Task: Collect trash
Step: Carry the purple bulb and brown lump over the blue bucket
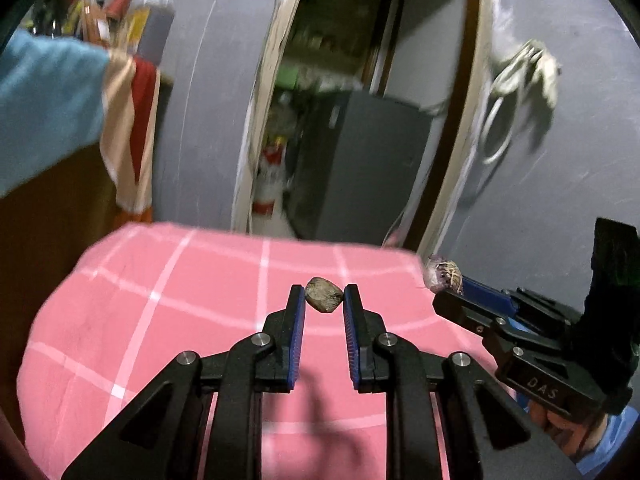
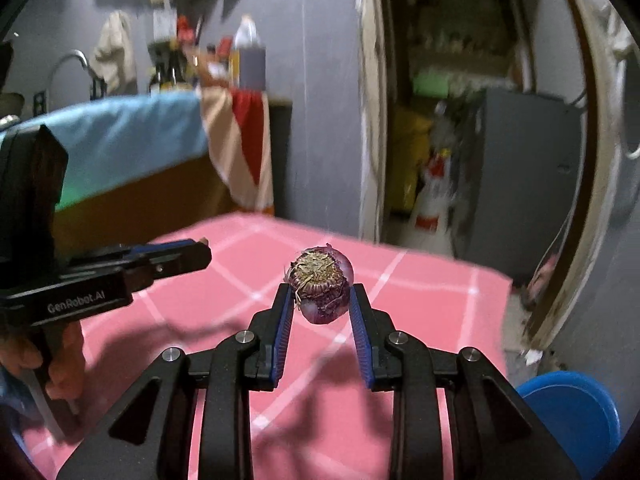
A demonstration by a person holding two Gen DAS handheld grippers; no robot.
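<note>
My left gripper [image 1: 324,298] is shut on a small brown-grey scrap [image 1: 324,300], held at its fingertips above the pink checked tablecloth [image 1: 160,300]. My right gripper [image 2: 320,294] is shut on a purple onion end [image 2: 320,284] with dried roots facing the camera, also lifted above the cloth. In the left wrist view the right gripper [image 1: 448,286] shows at the right edge with the onion end [image 1: 442,276] at its tip. The right wrist view has the left gripper [image 2: 202,250] at the left, a hand [image 2: 24,360] around its grip.
A blue round bin [image 2: 572,412] sits low at the right of the table. Behind the table is an open doorway [image 1: 340,120] with a grey cabinet and bottles. A counter draped in blue and striped cloth [image 2: 140,132] stands at the left with bottles on it.
</note>
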